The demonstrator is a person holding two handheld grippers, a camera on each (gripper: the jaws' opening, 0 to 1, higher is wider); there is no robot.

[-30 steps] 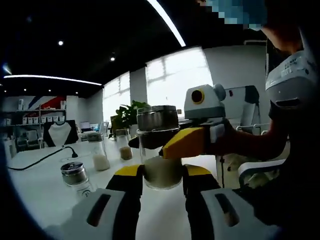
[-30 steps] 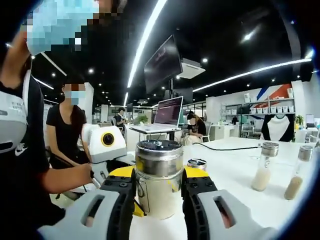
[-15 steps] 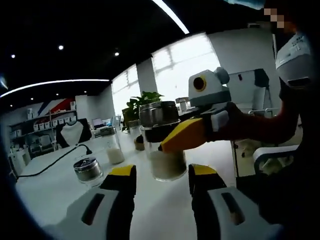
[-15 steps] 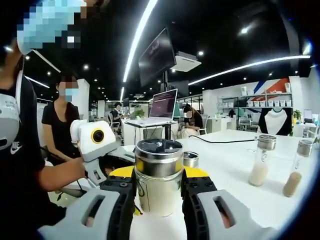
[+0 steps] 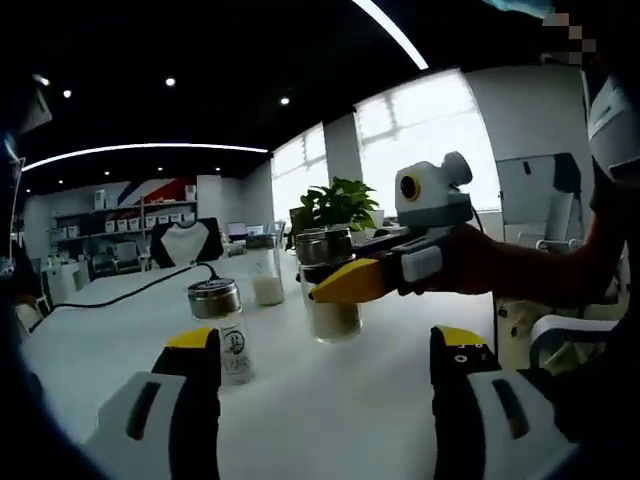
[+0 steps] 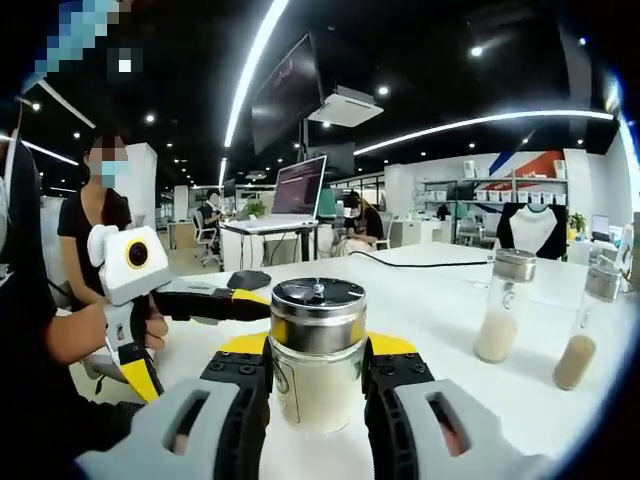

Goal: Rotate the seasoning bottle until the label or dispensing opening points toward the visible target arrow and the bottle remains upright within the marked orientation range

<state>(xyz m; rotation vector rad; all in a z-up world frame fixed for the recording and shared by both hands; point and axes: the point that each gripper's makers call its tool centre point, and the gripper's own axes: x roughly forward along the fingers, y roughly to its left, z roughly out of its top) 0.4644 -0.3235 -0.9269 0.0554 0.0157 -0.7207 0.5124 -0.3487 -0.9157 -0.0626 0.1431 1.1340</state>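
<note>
The seasoning bottle (image 6: 318,355) stands upright on the white tabletop (image 6: 440,300), clamped at its sides by the fingers (image 6: 238,385) of the right gripper (image 6: 318,375). The left gripper (image 5: 325,375) is off the bottle, its fingers (image 5: 195,370) spread wide and holding nothing. Beyond the bottle stand two slimmer jars (image 6: 500,305), and a small steel-capped shaker (image 5: 225,330) sits near it.

Right gripper (image 6: 317,375) fingers (image 6: 243,385) clamp the upright seasoning bottle (image 6: 317,352) on the table (image 6: 440,320).

Bottle (image 6: 318,350) label behind tongs
</note>
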